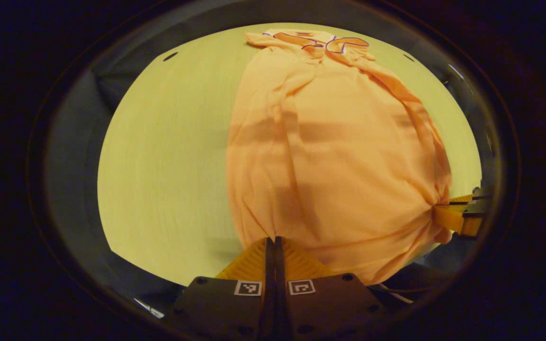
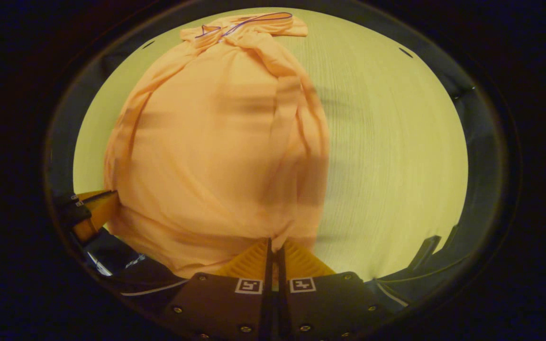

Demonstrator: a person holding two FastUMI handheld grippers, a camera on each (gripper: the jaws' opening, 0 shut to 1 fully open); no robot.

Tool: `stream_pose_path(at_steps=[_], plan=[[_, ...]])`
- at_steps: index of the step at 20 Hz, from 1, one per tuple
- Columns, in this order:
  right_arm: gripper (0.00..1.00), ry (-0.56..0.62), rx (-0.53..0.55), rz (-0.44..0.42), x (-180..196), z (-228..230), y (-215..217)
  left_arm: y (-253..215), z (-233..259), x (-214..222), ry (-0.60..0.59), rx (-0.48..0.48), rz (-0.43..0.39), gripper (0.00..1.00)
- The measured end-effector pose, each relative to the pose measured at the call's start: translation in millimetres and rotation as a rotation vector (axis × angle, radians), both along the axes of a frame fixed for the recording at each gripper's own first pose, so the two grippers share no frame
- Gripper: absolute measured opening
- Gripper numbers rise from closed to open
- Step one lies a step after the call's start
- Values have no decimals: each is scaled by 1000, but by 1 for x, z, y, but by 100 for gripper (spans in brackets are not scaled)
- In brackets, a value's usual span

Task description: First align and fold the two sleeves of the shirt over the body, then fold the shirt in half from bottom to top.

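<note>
The light orange thin-fabric shirt (image 1: 330,156) lies lengthwise on the pale wooden table (image 1: 168,166), sleeves folded in. The left gripper (image 1: 273,241) pinches one hem corner, jaws clamped together; the right gripper (image 2: 275,244) pinches the other corner.

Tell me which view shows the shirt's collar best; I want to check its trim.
The left gripper view: the collar lies spread at the far end, its dark trim traceable. In the right gripper view the collar is bunched, with less trim showing.
</note>
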State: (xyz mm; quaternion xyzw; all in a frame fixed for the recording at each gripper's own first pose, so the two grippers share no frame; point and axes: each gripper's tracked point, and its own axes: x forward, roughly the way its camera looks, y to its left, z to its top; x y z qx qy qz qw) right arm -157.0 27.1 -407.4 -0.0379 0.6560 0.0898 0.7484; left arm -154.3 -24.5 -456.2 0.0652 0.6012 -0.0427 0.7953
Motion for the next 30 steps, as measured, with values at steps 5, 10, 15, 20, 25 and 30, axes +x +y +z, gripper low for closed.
stream_pose_path(at_steps=[5,10,15,20,25,30], plan=[[0,-8,61,-46,3,7,7,2,2,3,-20,-20,31,6],[0,-95,141,-91,45,44,17,9,22,36,-75,-33,73,10],[0,-202,194,-101,114,80,27,12,55,103,-174,-63,112,6],[0,-308,209,-95,195,115,33,10,94,187,-271,-101,143,6],[0,-394,239,-127,272,146,40,7,142,274,-350,-124,162,10],[0,-482,262,-172,351,172,44,6,162,366,-428,-144,198,6]])
